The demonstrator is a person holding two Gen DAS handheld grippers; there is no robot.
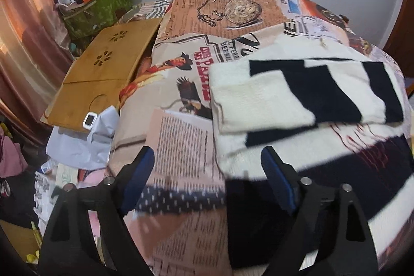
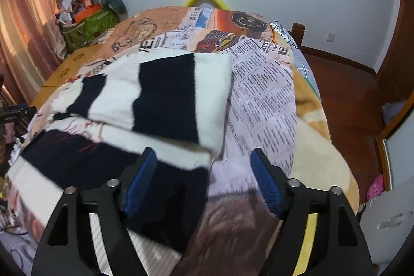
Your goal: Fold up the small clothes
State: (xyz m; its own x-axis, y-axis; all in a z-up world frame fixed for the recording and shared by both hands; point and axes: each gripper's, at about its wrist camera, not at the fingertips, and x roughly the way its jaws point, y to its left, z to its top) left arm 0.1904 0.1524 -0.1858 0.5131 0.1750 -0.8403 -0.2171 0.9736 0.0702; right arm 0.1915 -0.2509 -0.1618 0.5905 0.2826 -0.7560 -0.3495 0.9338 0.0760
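A white and navy striped knit garment point(image 1: 297, 97) lies on the newspaper-print bedspread point(image 1: 178, 136), its far part folded over the near part. It also shows in the right wrist view point(image 2: 155, 95), fold edge toward me. My left gripper point(image 1: 207, 167) is open and empty, just above the garment's near left edge. My right gripper point(image 2: 204, 167) is open and empty over the garment's near right corner.
A wooden lap tray point(image 1: 103, 69) with a small white device point(image 1: 89, 118) sits left on the bed. A cluttered green box point(image 1: 98, 7) stands by the curtain. Pale cloth point(image 1: 82, 144) hangs off the left edge. The bed's right edge point(image 2: 336, 146) drops to wooden floor.
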